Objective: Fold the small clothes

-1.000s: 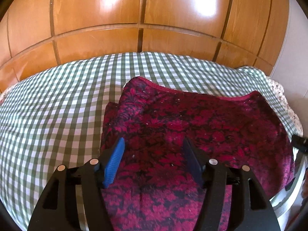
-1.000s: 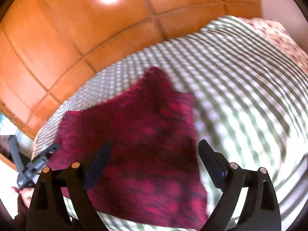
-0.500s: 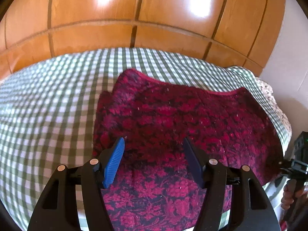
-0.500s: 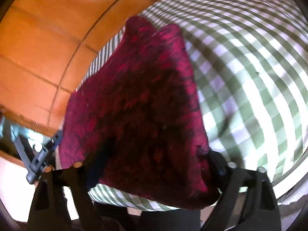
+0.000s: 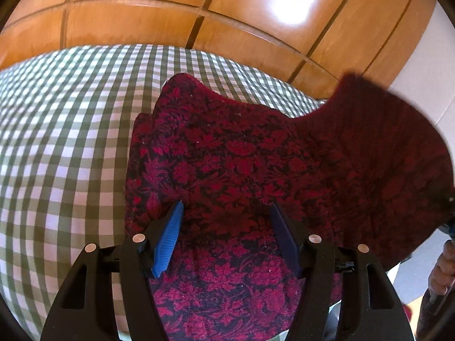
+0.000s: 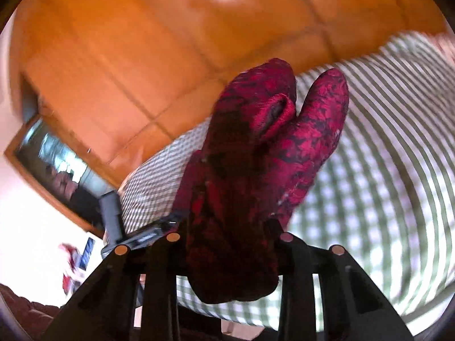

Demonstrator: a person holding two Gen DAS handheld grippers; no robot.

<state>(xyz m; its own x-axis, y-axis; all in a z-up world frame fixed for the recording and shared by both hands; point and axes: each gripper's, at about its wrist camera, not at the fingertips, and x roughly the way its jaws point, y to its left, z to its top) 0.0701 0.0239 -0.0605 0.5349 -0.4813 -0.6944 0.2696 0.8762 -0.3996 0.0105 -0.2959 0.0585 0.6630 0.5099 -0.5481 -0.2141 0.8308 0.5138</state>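
A dark red flower-patterned cloth (image 5: pixel 227 164) lies on the green-and-white checked cover (image 5: pixel 71 142). My left gripper (image 5: pixel 226 213) is open and hovers just above the cloth's near part, with its blue pads apart. The cloth's right side (image 5: pixel 384 153) is lifted off the cover and curls up. In the right wrist view my right gripper (image 6: pixel 227 227) is shut on the cloth (image 6: pixel 256 156), which bunches between the fingers and rises in front of the camera. The right fingertips are hidden by the fabric.
An orange wooden panelled wall (image 5: pixel 199 8) stands right behind the covered surface. The person's hand (image 5: pixel 443 270) shows at the right edge of the left wrist view. The left gripper's body (image 6: pixel 142 233) shows at the left of the right wrist view, near a framed picture (image 6: pixel 51 156).
My right gripper came down on the cloth's right edge, shut on it and lifted it, so that side now rises off the cover. My left gripper stayed open over the cloth.
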